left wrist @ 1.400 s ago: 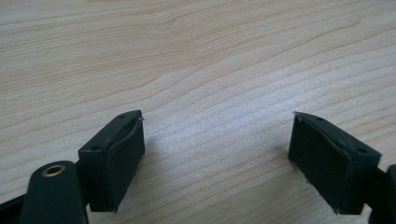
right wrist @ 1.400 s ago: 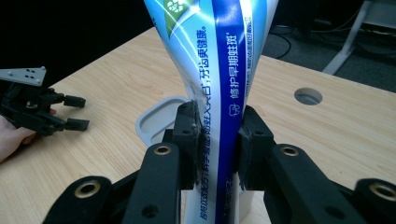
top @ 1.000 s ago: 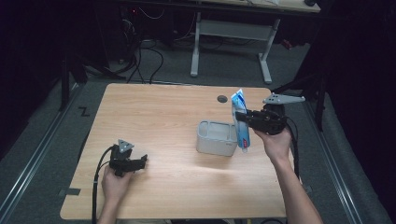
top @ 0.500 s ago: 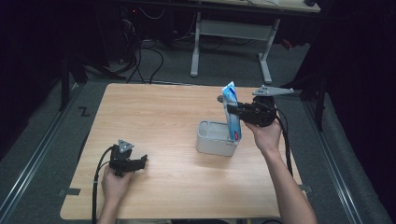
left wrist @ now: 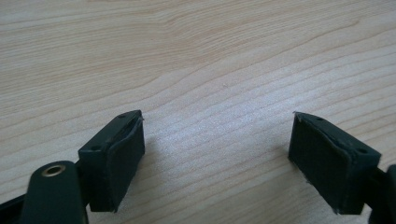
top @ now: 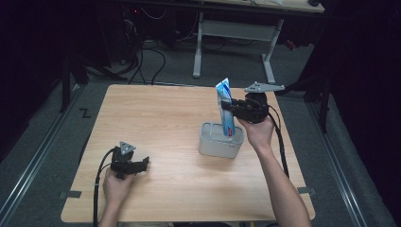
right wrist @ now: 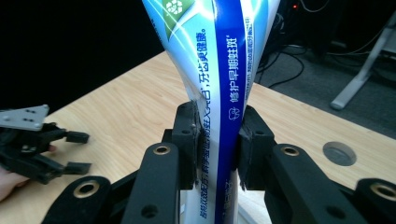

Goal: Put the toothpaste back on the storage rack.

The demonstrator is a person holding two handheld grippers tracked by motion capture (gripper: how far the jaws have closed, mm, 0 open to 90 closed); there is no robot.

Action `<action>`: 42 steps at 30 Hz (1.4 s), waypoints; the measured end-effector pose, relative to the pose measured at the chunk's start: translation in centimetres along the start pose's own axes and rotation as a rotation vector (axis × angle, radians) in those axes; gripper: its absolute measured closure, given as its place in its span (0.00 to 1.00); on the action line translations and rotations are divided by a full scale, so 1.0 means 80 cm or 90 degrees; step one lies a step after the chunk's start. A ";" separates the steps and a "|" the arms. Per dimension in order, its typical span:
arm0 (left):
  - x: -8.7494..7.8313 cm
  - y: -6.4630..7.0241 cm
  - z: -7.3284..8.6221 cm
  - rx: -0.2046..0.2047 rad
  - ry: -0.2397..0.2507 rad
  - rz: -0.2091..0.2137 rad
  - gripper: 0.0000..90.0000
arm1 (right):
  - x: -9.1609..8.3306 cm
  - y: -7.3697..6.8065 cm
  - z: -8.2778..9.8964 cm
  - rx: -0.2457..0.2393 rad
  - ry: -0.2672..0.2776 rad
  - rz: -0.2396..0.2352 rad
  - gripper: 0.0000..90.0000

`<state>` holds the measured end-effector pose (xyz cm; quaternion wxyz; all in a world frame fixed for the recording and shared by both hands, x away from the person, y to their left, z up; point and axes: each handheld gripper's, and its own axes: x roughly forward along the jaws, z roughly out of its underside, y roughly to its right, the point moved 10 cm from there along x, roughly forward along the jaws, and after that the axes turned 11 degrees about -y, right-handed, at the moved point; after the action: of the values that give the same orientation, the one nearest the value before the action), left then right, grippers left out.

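A blue-and-white toothpaste tube (top: 226,109) stands nearly upright, its lower end dipping into a small grey rectangular container (top: 220,146) on the right half of the light wooden table (top: 161,118). The right gripper (top: 229,107) is clamped on the tube partway up its length, jaws pressing both sides. In the right gripper view the toothpaste tube (right wrist: 224,88), printed with Chinese characters and a green patch near the top, rises between the right gripper's (right wrist: 218,144) black pads. The person's right hand (top: 257,128) holds that gripper from the far right side of the table, with a grey three-cornered plate (top: 264,87) on top and a black cable trailing along the forearm.

Well apart, near the table's front left corner, the left gripper (top: 143,162) rests low on the tabletop in the person's left hand (top: 116,185). In the left gripper view the left gripper's (left wrist: 217,154) jaws stand wide apart over bare wood grain, nothing between them. A round grey grommet (right wrist: 339,153) sits in the tabletop beyond the tube. Behind the table, a white-legged desk (top: 236,33) and dark cables on the floor stand in shadow.
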<state>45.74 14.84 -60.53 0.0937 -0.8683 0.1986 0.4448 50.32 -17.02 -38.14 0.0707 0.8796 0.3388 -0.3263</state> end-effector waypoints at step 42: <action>0.000 0.000 0.000 0.000 0.000 0.000 0.21 | 0.054 0.002 0.057 -0.025 -0.103 0.040 0.80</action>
<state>45.74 14.84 -60.53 0.0934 -0.8684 0.1986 0.4447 50.44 -16.38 -44.42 0.1255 0.8588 0.3106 -0.3875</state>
